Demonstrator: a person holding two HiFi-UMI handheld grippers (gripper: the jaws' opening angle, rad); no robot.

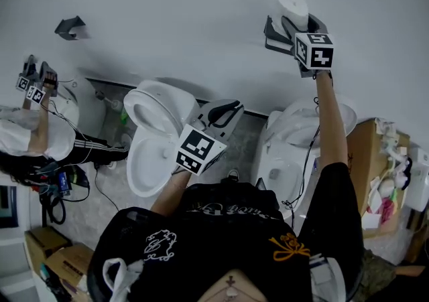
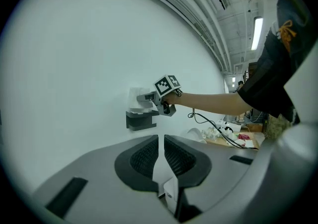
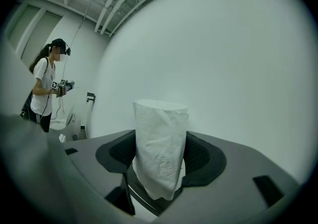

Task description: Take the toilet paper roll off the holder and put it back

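Note:
The white toilet paper roll [image 1: 293, 6] [image 3: 160, 138] stands upright between the jaws of my right gripper [image 1: 295, 23] [image 3: 161, 152], which is shut on it. It is held up against the white wall, right at the dark grey holder [image 1: 275, 34]. In the left gripper view the roll [image 2: 134, 96] shows just above the holder [image 2: 141, 118], with the right gripper [image 2: 149, 100] on it; whether roll and holder touch I cannot tell. My left gripper [image 1: 224, 113] [image 2: 161, 141] hangs lower, over a toilet, its jaws shut with nothing in them.
Two white toilets [image 1: 154, 133] [image 1: 305, 126] stand against the wall below. A second holder [image 1: 70, 26] is mounted far left. Another person [image 1: 40, 136] [image 3: 47, 89] with grippers stands at the left. Cardboard boxes [image 1: 47, 257] [image 1: 369, 153] sit on the floor.

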